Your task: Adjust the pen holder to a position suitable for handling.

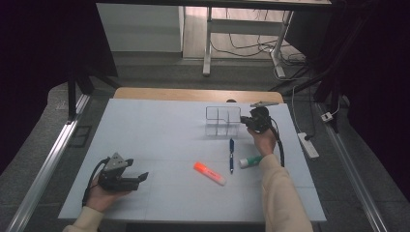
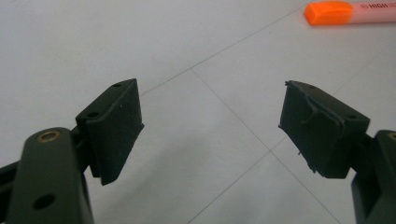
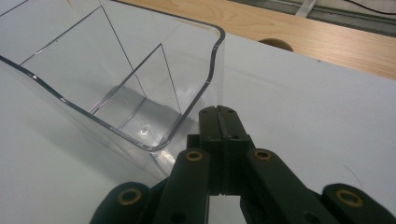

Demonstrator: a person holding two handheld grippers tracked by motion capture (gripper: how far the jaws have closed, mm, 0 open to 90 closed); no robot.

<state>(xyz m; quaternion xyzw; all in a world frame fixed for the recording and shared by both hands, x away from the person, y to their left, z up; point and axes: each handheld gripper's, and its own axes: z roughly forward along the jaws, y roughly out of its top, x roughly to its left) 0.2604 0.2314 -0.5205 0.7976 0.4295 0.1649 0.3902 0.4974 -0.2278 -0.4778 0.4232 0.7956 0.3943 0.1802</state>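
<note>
Organizer (image 1: 223, 121): a clear plastic box split by thin walls into compartments, standing upright toward the far side of your worktop (image 1: 159, 125), just short of its bare wooden strip. In the right gripper view its curved rim (image 3: 211, 56) rises just beyond your jaws, and the nearest compartment is bare.

Nearer you lie a blue pen (image 1: 231, 154), an orange highlighter (image 1: 210, 173) and a white marker with a green cap (image 1: 250, 161), each apart from the others. The left half of the worktop is open.

Your right gripper (image 1: 252, 122) sits at the organizer's right side, arm stretched forward, its jaws pressed together on nothing. Your left gripper (image 1: 140, 178) rests low near the front left, jaws spread wide, the highlighter (image 2: 348, 11) lying well beyond them.
</note>
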